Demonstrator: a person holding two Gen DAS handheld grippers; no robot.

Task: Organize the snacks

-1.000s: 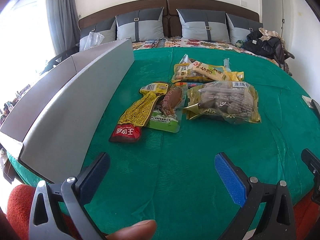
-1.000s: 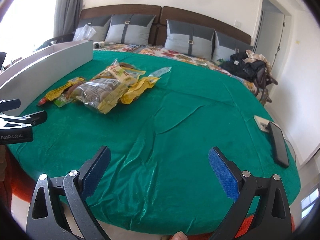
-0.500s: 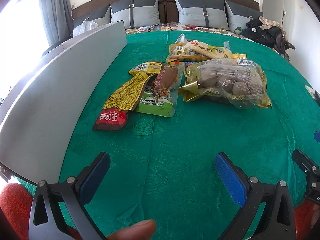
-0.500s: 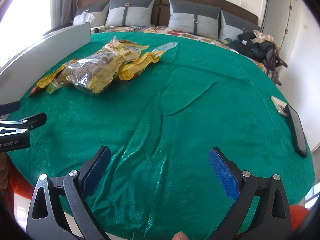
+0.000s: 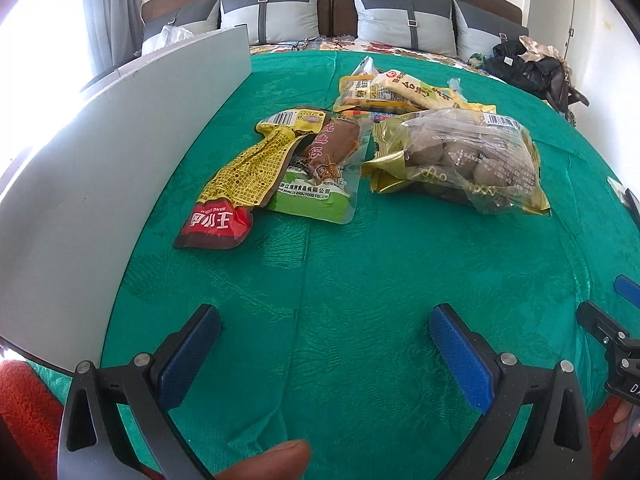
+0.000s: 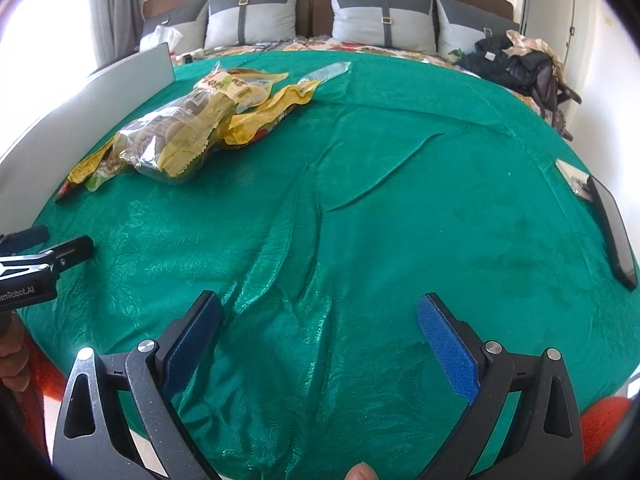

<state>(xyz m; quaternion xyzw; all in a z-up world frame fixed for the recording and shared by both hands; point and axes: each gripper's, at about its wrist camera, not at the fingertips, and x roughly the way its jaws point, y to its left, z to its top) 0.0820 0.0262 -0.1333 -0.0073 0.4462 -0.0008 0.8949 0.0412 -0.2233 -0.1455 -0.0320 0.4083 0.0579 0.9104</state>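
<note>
- Thumb tip (image 5: 280, 458) at 6 o'clock in the left wrist view, on the left gripper's handle.
- Left gripper (image 5: 325, 330): jaws spread wide, blue pads empty, hovering over bare green cloth (image 5: 360, 280).
- Right gripper (image 6: 319, 318): also wide open, nothing between the pads, above wrinkled cloth; its tip shows at 3 o'clock in the left view, and the left unit shows at 9 o'clock in the right view.
- Grey board (image 5: 100, 168) stands on edge at 9 to 11 o'clock, running away along the cloth's left side.
- Snacks sit at 12 o'clock from the left gripper, well apart from both grippers.
- Nearest: red-and-yellow pouch (image 5: 240, 184), lying flat and angled, overlapping the green-edged pack (image 5: 316, 196) beside it, which shows a brown sausage-shaped item.
- At 1 o'clock: clear bag of brown round pieces (image 5: 468, 156) with gold trim, just beside the green-edged pack.
- Behind those: yellow pack (image 5: 360, 94) with a long cream wrapper (image 5: 420, 90) lying across it, touching the clear bag's far edge.
- Right view: same pile at 10 to 11 o'clock; dark phone (image 6: 612, 232) at 3 o'clock near the cloth edge.
- Far: grey pillows (image 5: 276, 12) against a brown headboard; heap of dark clothes (image 5: 528, 68) at 2 o'clock.
</note>
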